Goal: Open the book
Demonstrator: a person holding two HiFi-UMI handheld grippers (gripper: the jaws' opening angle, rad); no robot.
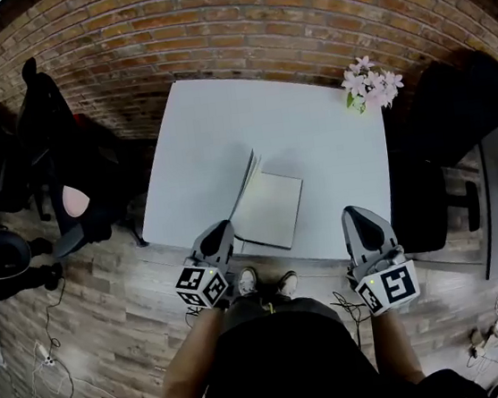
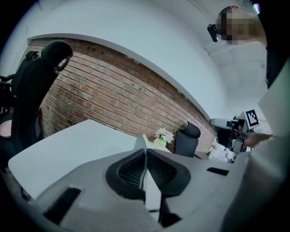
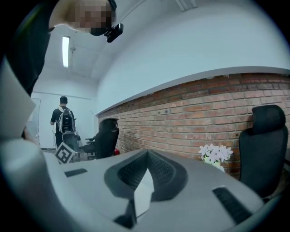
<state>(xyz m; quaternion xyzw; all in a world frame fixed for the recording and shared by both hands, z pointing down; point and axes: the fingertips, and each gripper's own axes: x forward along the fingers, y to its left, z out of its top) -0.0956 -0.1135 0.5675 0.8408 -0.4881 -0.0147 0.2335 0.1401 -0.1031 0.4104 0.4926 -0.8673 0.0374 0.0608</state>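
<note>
A grey book (image 1: 270, 207) lies near the front edge of the white table (image 1: 222, 125), its cover (image 1: 248, 180) raised on the left side so it stands partly open. In the left gripper view that upright cover (image 2: 140, 141) shows just beyond the jaws. My left gripper (image 1: 219, 230) (image 2: 145, 153) hovers at the table's front edge, just left of the book, jaws together with nothing in them. My right gripper (image 1: 356, 215) (image 3: 147, 154) hangs at the front right edge, apart from the book, jaws closed and empty.
A small pot of pink-white flowers (image 1: 370, 81) (image 3: 216, 153) stands at the table's far right corner. Black office chairs stand left (image 1: 54, 154) and right (image 1: 463, 104) of the table, before a brick wall. A person with a backpack (image 3: 63, 120) stands far off.
</note>
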